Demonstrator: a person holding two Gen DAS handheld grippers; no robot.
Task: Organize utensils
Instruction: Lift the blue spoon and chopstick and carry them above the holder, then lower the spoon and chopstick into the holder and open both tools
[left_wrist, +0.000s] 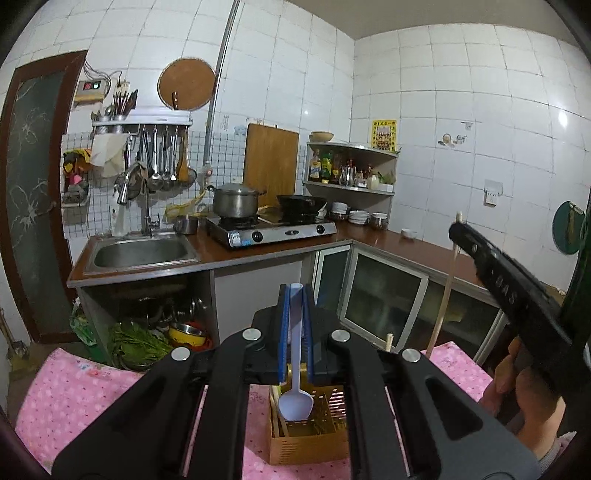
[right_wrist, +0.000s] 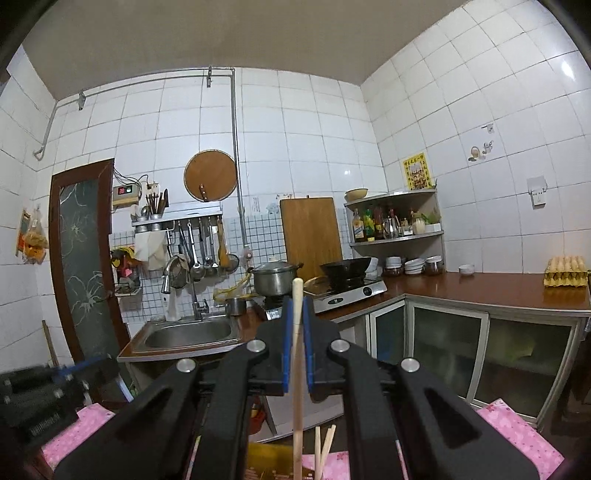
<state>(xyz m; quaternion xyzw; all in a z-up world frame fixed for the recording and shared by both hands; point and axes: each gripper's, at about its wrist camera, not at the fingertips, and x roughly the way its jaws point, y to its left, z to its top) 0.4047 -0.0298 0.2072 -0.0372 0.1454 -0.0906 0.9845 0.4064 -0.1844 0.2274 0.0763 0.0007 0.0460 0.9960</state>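
Observation:
In the left wrist view my left gripper (left_wrist: 295, 295) is shut on the handle of a pale blue plastic spoon (left_wrist: 296, 400), bowl end down over a yellow slotted utensil holder (left_wrist: 308, 441) on a pink cloth (left_wrist: 77, 391). Wooden chopsticks (left_wrist: 276, 413) stand in the holder's left side. My right gripper (left_wrist: 456, 225) shows at the right, shut on a long wooden chopstick (left_wrist: 445, 291). In the right wrist view my right gripper (right_wrist: 297, 306) is shut on that chopstick (right_wrist: 297, 406), which hangs down toward the holder (right_wrist: 266, 461). Two more chopsticks (right_wrist: 323, 450) stick up there.
A kitchen counter (left_wrist: 424, 251) runs along two walls with a steel sink (left_wrist: 140, 253), a gas stove (left_wrist: 273, 230), a pot and a wok. Hanging utensils (left_wrist: 162, 162) and a corner shelf (left_wrist: 351, 166) sit behind. An egg tray (right_wrist: 567, 271) is on the right counter.

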